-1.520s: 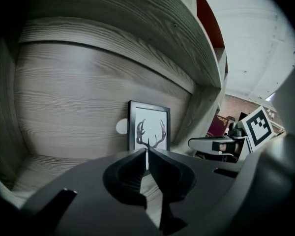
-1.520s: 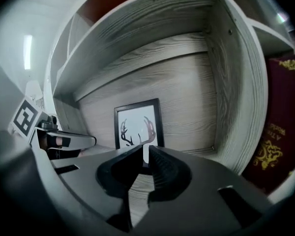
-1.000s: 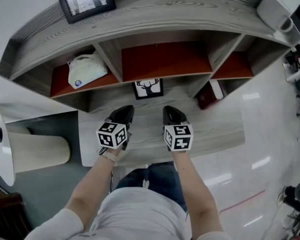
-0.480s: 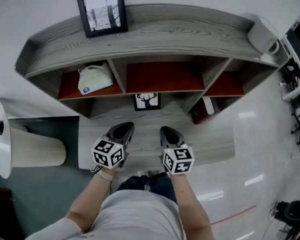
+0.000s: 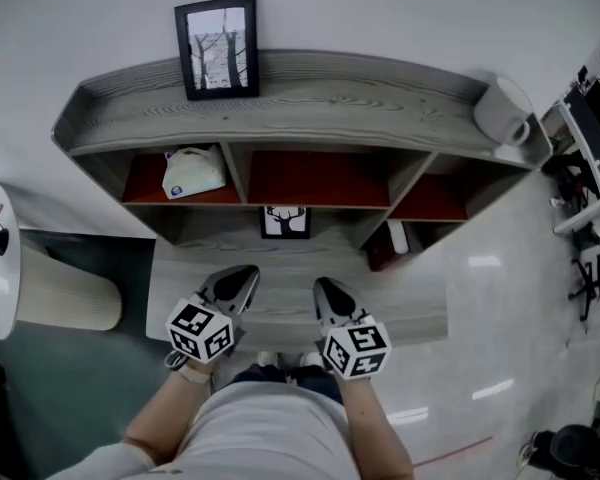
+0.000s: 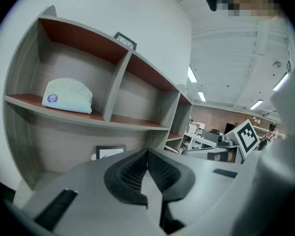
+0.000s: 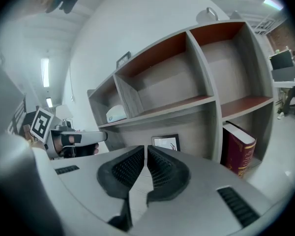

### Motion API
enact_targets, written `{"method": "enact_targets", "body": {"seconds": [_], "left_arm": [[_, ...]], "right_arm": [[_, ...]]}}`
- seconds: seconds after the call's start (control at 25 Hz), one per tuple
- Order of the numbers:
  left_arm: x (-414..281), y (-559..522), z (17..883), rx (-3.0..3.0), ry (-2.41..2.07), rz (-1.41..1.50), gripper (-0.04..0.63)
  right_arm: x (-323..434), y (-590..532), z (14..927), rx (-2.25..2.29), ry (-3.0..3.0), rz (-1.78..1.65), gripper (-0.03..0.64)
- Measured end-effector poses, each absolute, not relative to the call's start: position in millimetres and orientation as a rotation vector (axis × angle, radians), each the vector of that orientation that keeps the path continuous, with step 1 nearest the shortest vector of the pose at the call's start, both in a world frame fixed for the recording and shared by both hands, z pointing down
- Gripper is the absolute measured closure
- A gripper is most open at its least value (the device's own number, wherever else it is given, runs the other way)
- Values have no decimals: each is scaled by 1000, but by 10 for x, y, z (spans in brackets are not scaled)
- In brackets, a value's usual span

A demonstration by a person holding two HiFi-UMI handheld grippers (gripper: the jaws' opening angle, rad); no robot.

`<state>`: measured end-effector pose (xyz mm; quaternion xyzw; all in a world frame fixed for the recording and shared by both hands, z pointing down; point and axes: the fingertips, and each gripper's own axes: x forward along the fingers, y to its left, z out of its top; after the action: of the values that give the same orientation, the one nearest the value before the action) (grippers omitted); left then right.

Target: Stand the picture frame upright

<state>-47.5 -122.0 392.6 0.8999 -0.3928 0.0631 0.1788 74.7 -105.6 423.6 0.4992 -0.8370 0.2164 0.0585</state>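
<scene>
1. The small black picture frame with a deer silhouette [image 5: 285, 221] stands upright at the back of the lower middle bay of the grey wood-grain shelf unit [image 5: 380, 98]. It rests on the bay floor, close against the rear panel.
2. The left gripper [image 5: 245, 272] has its jaws pressed together with nothing between them. The right gripper [image 5: 322, 284] is likewise closed and empty.
3. Over the last second both grippers have drawn back from the shelf towards the person. A second ago they were just in front of the deer frame; now they are well apart from it, side by side over the near edge of the bottom board.
4. The head view has also pulled back and up. The whole top board now shows, with a larger black-framed picture of bare trees [image 5: 219, 48] leaning upright against the far wall and a white mug [image 5: 502, 111] at the right end.
5. The deer frame has kept its place and its upright pose throughout this retreat, so it seems steady without support.
6. The soft white pouch [image 5: 193, 172] in the upper left bay and the dark red book [image 5: 382, 250] in the lower right bay lie as they did.
7. With the frame standing and both tongs empty and clear of it, the task looks finished, and the retreat reads as its close.
</scene>
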Motion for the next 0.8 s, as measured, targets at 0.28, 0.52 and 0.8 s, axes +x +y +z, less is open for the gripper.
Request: {"method": "enact_targets", "body": {"seconds": [0.28,0.52,0.8], "left_arm": [[-418,-1065,3554,2590,-1093,101,580],[-309,-930,3426,2624,-1021,30,579],[-286,-903,3392,2596,-1032,-12,580]], "right_arm": [[682,-884,3879,1420,-2623,575,584],[703,-813,3592,1381,-2692,491,584],[774,-717,3529,1379,-2721,468,584]]}}
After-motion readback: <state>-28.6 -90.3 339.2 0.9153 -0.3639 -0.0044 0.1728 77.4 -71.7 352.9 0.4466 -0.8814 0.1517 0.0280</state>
